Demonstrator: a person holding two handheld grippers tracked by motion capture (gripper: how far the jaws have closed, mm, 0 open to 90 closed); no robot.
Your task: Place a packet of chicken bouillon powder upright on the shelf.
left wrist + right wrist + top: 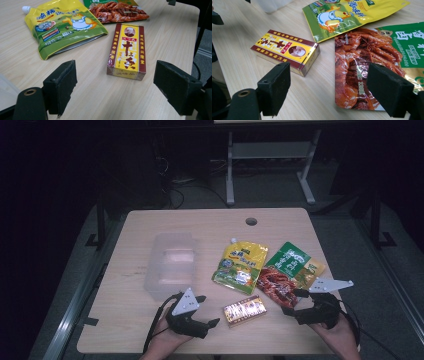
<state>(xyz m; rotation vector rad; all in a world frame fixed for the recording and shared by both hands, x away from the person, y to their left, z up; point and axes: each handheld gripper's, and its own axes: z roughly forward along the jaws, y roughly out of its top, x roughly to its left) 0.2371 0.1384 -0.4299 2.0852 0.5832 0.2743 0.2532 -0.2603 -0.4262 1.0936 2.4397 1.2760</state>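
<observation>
Wooden table (pixel 150 330), flat red-and-yellow box (pixel 127 51), printed characters

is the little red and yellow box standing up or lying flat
Lying flat. The box rests on its broad back on the table, printed front face up, between the two open grippers, touched by neither.

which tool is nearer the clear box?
Left. The left tool sits just below the clear box; the right tool is far right, past the pouches.
</observation>
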